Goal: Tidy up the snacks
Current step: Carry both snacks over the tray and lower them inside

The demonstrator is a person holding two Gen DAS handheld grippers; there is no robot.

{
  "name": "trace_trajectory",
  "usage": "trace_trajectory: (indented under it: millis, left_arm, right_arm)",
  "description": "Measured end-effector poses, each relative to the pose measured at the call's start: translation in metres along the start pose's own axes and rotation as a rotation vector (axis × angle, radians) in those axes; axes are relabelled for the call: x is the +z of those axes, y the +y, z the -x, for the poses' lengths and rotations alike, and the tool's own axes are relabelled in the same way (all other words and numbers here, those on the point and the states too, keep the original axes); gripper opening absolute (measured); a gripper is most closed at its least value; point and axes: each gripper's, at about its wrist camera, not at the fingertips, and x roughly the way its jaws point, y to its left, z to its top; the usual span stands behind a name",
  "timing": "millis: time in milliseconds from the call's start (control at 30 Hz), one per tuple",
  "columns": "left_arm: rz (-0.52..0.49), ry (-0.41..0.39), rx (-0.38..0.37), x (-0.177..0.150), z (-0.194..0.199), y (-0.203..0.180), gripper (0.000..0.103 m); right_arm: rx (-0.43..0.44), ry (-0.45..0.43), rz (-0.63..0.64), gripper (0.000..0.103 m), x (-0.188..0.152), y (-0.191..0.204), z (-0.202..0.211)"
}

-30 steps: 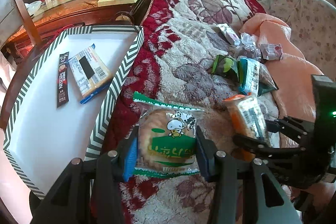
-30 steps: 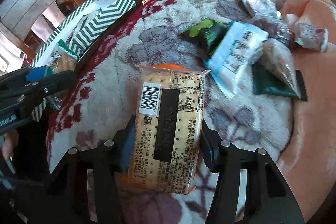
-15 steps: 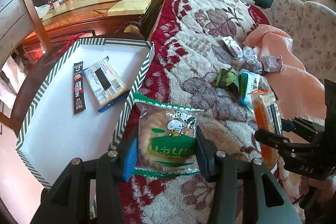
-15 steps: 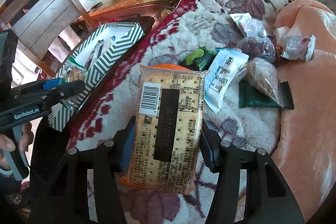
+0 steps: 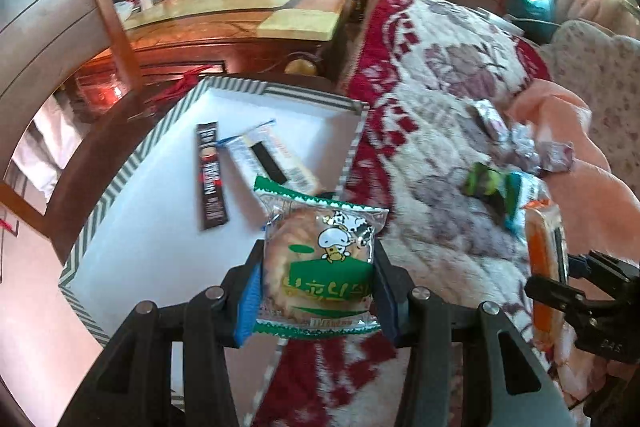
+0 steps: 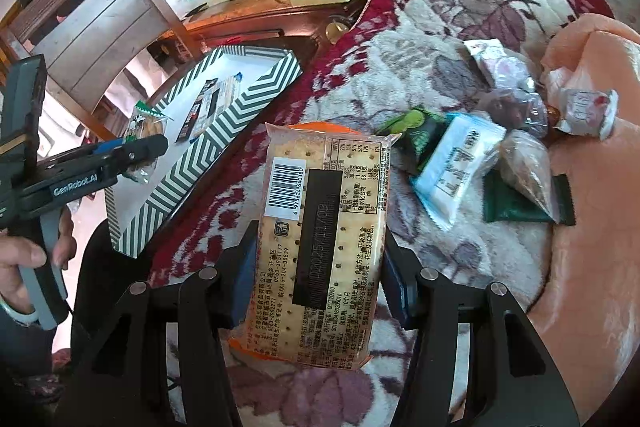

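A round cake in a glossy green-edged wrapper (image 5: 320, 267) is pinched between the blue pads of the left gripper (image 5: 316, 291), held over the near corner of the striped cardboard box (image 5: 96, 207). A flat cracker pack (image 6: 320, 243) — crinkly, orange-backed — is clamped crosswise by the right gripper (image 6: 320, 267), beside the box, above the plush floral blanket (image 6: 460, 19).

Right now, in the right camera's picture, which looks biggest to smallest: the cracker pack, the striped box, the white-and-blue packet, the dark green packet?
1. Cracker pack, though it sits nearest the camera, in the right tongs.
2. Striped box.
3. White-and-blue packet.
4. Dark green packet, partly covered, so its true size is unsure.
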Motion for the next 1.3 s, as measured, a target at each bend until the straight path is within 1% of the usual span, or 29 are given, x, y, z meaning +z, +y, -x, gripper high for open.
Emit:
trace_trajectory:
  millis: [167,400,633,733,800,900,1067,1133,1300]
  left_arm:
    - [0.009,0.005,0.043,-0.002,-0.007,0.017,0.051]
    - [0.015,0.017,0.075,-0.003,-0.013,0.033,0.051]
    - [-0.001,0.033,0.086,0.000,-0.021,0.047,0.051]
    - [-0.005,0.045,0.087,0.000,-0.024,0.057,0.051]
    - [-0.002,0.054,0.101,-0.001,-0.026,0.066,0.051]
    - [0.014,0.071,0.125,-0.004,-0.031,0.083,0.051]
    - [0.047,0.101,0.154,-0.010,-0.040,0.106,0.051]
    - [0.054,0.105,0.159,-0.011,-0.042,0.110,0.051]
    - [0.072,0.117,0.163,-0.012,-0.051,0.118,0.051]
  right_arm:
    - [0.026,0.017,0.033,0.054,0.011,0.015,-0.009]
    - [0.046,0.026,0.079,0.054,0.032,0.042,-0.020]
    - [0.099,0.021,0.094,0.054,0.060,0.073,-0.034]
    - [0.124,0.028,0.116,0.054,0.073,0.094,-0.043]
    - [0.141,0.033,0.127,0.054,0.080,0.106,-0.050]
    - [0.174,0.054,0.142,0.054,0.092,0.126,-0.066]
    - [0.219,0.102,0.159,0.054,0.102,0.151,-0.098]
    - [0.217,0.132,0.173,0.054,0.105,0.161,-0.117]
    - [0.198,0.182,0.168,0.054,0.112,0.169,-0.153]
